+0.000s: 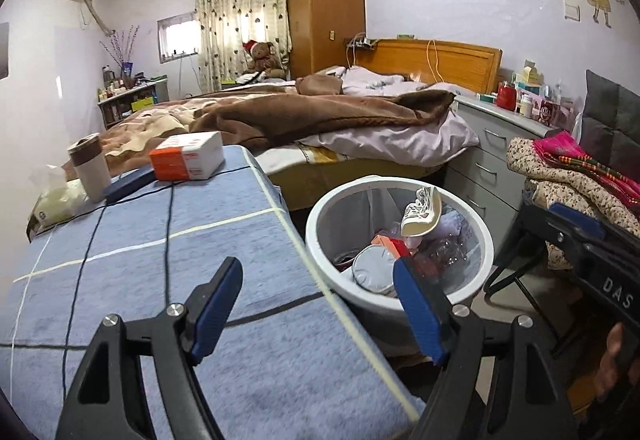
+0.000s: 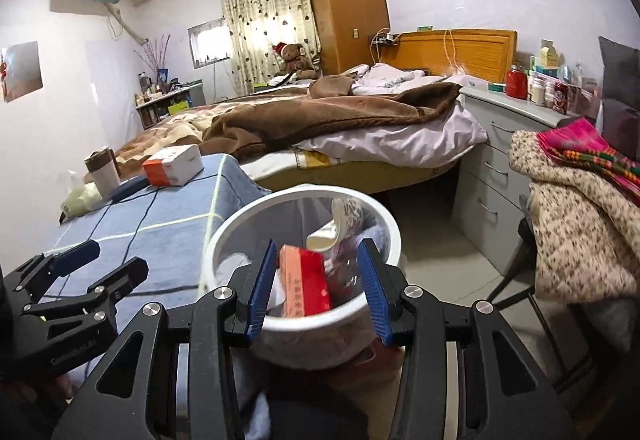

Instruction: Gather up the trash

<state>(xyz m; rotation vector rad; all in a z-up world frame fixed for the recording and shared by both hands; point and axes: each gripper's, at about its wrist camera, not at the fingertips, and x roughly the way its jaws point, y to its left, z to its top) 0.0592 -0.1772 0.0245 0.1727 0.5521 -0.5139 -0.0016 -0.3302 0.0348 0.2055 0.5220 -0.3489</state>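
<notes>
**A:** So, from the left wrist view, what could go wrong? The left gripper (image 1: 318, 310) has its jaws wide with nothing between them, above the right edge of the blue checked cloth (image 1: 160, 280).

**B:** Snagging, I'd say. Black cables (image 1: 170, 216) cross that cloth toward the orange-and-white box (image 1: 186, 160) and the cup (image 1: 90, 170) at its far edge; a careless sweep could drag them off. The white bin (image 1: 400, 240) stands just beside the cloth's right edge, already holding trash.

**A:** And the right wrist view?

**B:** The right gripper (image 2: 318, 288) hangs over the bin's (image 2: 304, 324) near rim, jaws moderately apart and holding nothing; the red carton (image 2: 306, 280) seen between them lies inside the bin. A bump on the rim might tip it.

**A:** The room?

**B:** A cluttered bedroom: unmade bed (image 2: 320, 120), grey drawers (image 2: 492, 168), clothes heaped on a chair (image 2: 576, 232).
</notes>
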